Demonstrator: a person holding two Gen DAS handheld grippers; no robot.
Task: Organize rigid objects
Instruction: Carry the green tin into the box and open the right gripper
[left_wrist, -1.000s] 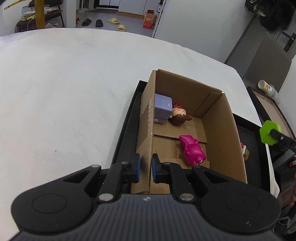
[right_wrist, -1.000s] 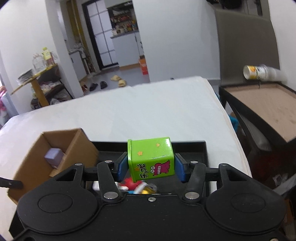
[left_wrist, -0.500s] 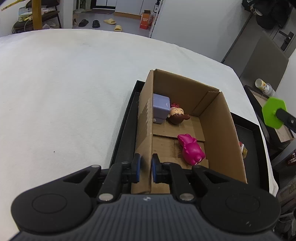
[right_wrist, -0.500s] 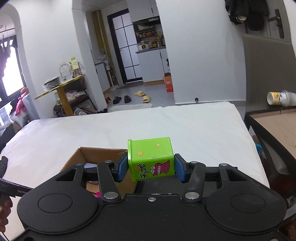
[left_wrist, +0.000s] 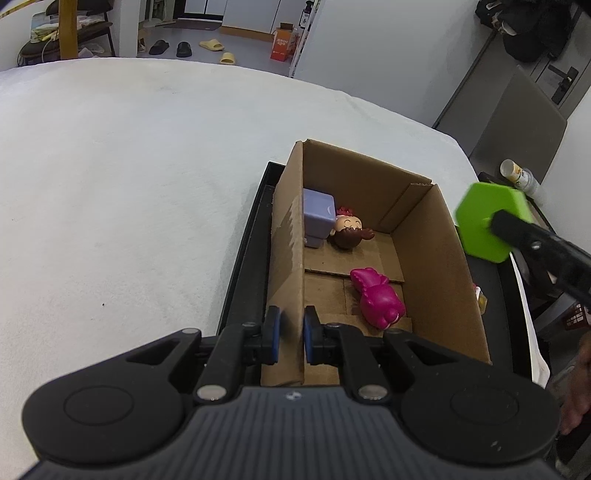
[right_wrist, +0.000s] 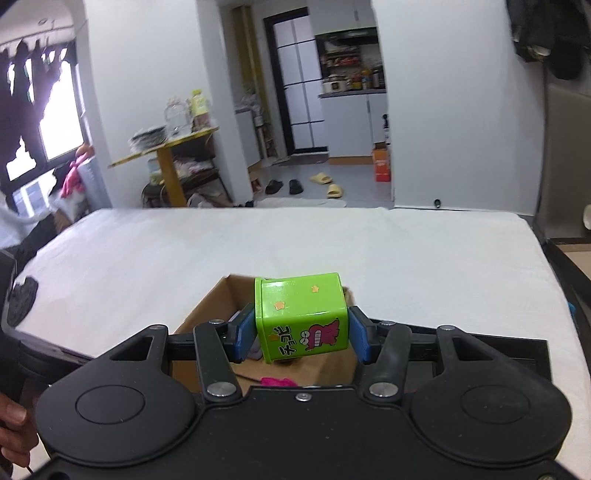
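Observation:
My left gripper (left_wrist: 290, 334) is shut on the near left wall of an open cardboard box (left_wrist: 436, 258). The box sits in a black tray (left_wrist: 245, 266) and holds a purple block (left_wrist: 317, 214), a brown-haired doll head (left_wrist: 351, 232) and a pink toy (left_wrist: 376, 299). My right gripper (right_wrist: 301, 334) is shut on a green hexagonal tin (right_wrist: 301, 314) with a pink cartoon on it, held in the air above the box (right_wrist: 207, 314). In the left wrist view the tin (left_wrist: 487, 221) hovers by the box's right wall.
The tray rests on a wide white cloth-covered surface (left_wrist: 129, 184). A few small items (left_wrist: 480, 295) lie in the tray right of the box. A dark side table with a can (left_wrist: 517, 177) stands beyond the right edge.
My right gripper has carried the green tin up and leftward from the tray to above the box. My left gripper has kept its hold on the box wall.

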